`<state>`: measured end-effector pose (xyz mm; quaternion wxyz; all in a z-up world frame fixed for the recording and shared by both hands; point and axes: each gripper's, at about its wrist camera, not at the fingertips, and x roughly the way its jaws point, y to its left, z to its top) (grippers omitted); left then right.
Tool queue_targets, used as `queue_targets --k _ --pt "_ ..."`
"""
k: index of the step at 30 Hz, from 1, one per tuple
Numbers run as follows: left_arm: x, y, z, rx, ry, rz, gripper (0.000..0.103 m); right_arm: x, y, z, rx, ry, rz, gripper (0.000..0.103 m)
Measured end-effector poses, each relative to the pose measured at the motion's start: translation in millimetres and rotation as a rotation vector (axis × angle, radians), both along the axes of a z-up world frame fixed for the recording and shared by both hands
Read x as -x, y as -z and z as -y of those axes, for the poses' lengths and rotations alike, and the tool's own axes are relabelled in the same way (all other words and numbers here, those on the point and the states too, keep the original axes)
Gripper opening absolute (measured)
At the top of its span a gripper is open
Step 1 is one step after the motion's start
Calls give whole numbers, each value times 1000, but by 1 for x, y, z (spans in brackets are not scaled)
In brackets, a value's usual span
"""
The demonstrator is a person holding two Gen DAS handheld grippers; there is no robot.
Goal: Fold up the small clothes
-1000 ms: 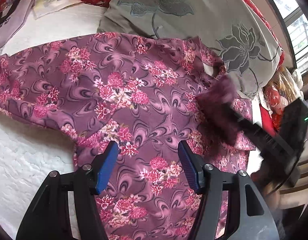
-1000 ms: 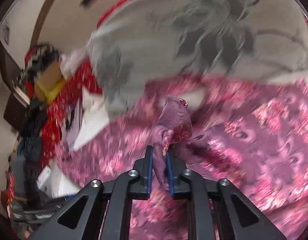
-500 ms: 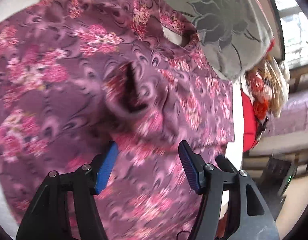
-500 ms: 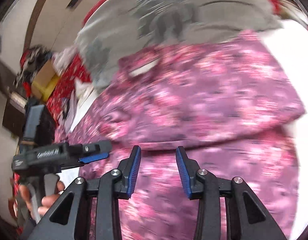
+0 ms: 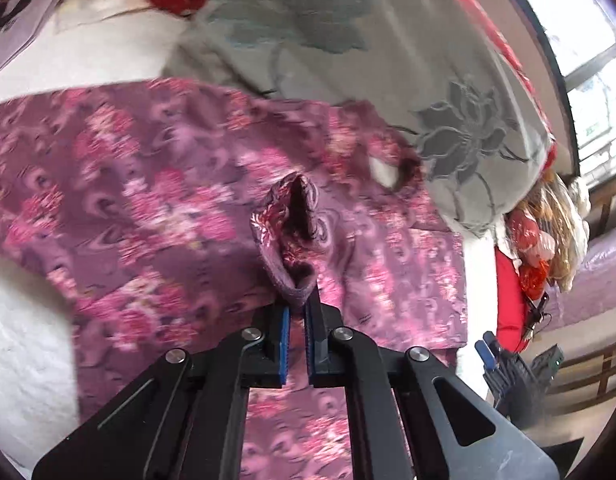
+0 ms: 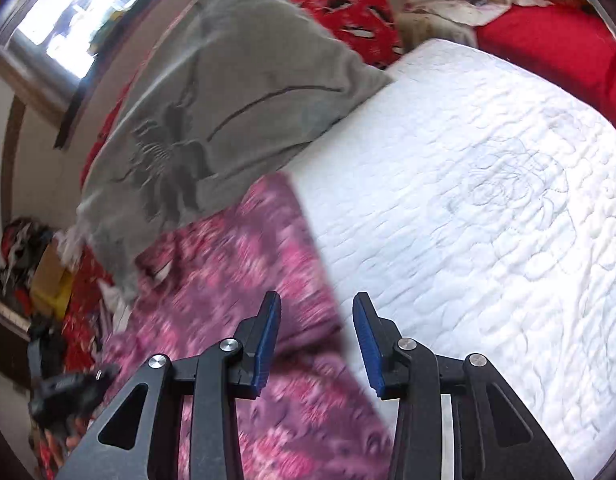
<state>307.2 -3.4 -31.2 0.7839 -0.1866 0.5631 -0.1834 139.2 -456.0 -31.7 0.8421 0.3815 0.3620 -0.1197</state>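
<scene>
The left gripper [image 5: 297,316] has its jaws nearly closed on a pinched-up tuft of the floral purple garment [image 5: 156,200], while the right gripper [image 6: 316,344] hovers with jaws wide apart and nothing in them over the garment's right edge. The garment lies on the white bed [image 6: 488,208], neckline at the far end against the grey pillow [image 5: 388,80], long axis running near to far. Folding looks barely begun: the left sleeve is spread out.

Bare white mattress [image 6: 488,200] rightward; grey pillow [image 6: 228,112] behind garment [image 6: 248,260]
</scene>
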Motion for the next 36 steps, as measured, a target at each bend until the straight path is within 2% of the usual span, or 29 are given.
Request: queue_targets --k 4,5,6,7,10,11,15,16,19,20,22,25,26,30,32,33,36 --pt "-5 23 -12 14 -24 -79 4 -21 21 -1 -55 -20 -25 40" --pt "-5 25 -11 16 -27 -90 4 -29 27 -3 -73 -47 -43 36" --pt "-5 27 -11 22 -26 -96 4 -33 30 -6 -69 -61 -59 16" --pt "-4 27 -11 26 -16 -99 4 -35 27 -9 -53 -70 -48 8" --pt "2 19 -20 10 -19 -73 4 -25 6 -16 24 -63 47 8" --pt "5 15 -28 11 -37 -57 4 -22 6 -16 29 -61 53 8" --pt "13 -4 -41 49 -80 -4 6 -25 28 -18 77 -90 -126 12" --pt "13 -9 -37 56 -67 5 11 -21 25 -19 82 -78 -113 15" --pt "8 -16 -14 40 -20 30 34 -10 0 -29 130 -19 -25 15" --pt "7 -15 -5 28 -5 35 40 -10 -6 -35 141 -21 -10 16" --pt "3 -6 13 -6 29 34 41 -14 -17 -50 159 -58 10 16" --pt "-6 30 28 -95 47 -60 41 -26 -26 -78 210 -131 1 16" --pt "-6 39 26 -96 45 -87 40 -29 -27 -86 222 -149 3 16" --pt "1 30 1 2 19 -91 40 -42 -40 -120 286 -179 39 16" --pt "2 19 -15 9 17 -63 40 -45 -48 -136 315 -183 88 19" --pt "1 11 -27 4 7 -40 40 -53 -47 -144 304 -208 88 24" --pt "-7 -8 -69 24 -55 -2 47 -78 -35 -170 229 -303 50 25"
